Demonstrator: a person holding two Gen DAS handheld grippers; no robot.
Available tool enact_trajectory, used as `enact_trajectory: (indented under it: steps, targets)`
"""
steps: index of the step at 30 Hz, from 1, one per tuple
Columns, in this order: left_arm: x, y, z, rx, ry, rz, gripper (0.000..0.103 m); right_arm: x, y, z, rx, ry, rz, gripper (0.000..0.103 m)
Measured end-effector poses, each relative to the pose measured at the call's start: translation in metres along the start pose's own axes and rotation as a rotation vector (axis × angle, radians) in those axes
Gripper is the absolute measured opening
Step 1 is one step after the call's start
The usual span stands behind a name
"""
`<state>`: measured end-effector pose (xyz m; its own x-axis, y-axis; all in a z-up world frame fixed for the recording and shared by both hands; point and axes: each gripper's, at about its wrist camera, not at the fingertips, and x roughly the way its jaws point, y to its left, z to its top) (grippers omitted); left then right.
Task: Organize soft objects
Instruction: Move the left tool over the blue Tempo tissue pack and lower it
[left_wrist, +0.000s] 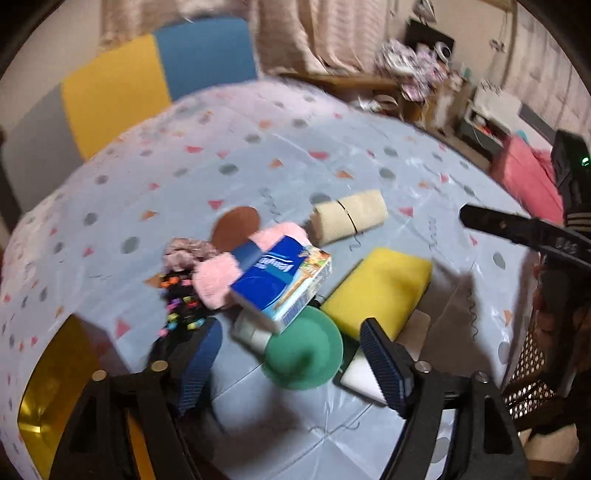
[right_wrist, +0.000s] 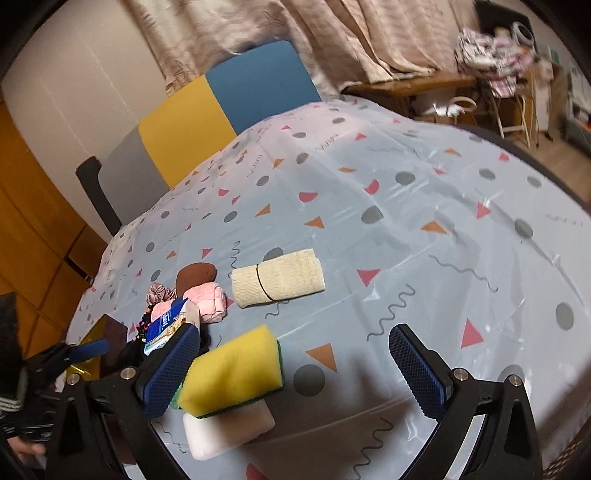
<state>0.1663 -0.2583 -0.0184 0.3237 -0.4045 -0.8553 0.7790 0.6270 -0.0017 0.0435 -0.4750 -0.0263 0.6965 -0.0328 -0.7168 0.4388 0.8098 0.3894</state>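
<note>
A pile of soft things lies on the patterned tablecloth (left_wrist: 295, 155). A yellow sponge (left_wrist: 380, 288) rests partly on a white sponge (left_wrist: 360, 376); both also show in the right wrist view, yellow sponge (right_wrist: 232, 369), white sponge (right_wrist: 229, 428). A beige rolled cloth (left_wrist: 349, 216) (right_wrist: 279, 277) lies behind. A pink fluffy cloth (left_wrist: 218, 277) (right_wrist: 207, 299) sits under a blue tissue pack (left_wrist: 280, 284) (right_wrist: 166, 326). A green bowl-like thing (left_wrist: 304, 350) lies in front. My left gripper (left_wrist: 290, 365) is open above the green thing. My right gripper (right_wrist: 295, 365) is open over the yellow sponge's right side.
A brown round pad (left_wrist: 236, 227), a mauve scrunchie (left_wrist: 186, 251) and colourful beads (left_wrist: 179, 302) lie left of the pile. A yellow-and-blue chair back (right_wrist: 229, 107) stands behind the table. A gold tray (left_wrist: 48, 398) sits at the left edge. Cluttered furniture (left_wrist: 417, 70) stands far right.
</note>
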Motion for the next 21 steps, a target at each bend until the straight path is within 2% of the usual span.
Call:
enact_trajectory:
  steps: [5, 10, 13, 17, 21]
  targets:
    - [0.027, 0.008, 0.015, 0.038, 0.056, -0.004, 0.085, 0.004, -0.005, 0.001, 0.022, 0.017, 0.010, 0.103]
    - [0.043, 0.014, 0.026, 0.063, 0.099, -0.068, 0.085, 0.008, -0.007, 0.001, 0.039, 0.036, 0.023, 0.103]
    - [0.054, 0.014, 0.031, 0.073, 0.118, -0.074, 0.082, 0.009, -0.008, 0.002, 0.046, 0.039, 0.028, 0.103]
    - [0.072, 0.016, 0.034, 0.056, 0.156, -0.070, 0.064, 0.011, -0.010, 0.002, 0.055, 0.047, 0.026, 0.103]
    - [0.075, 0.011, 0.028, 0.067, 0.151, -0.056, 0.058, 0.014, -0.012, 0.001, 0.063, 0.062, 0.017, 0.103]
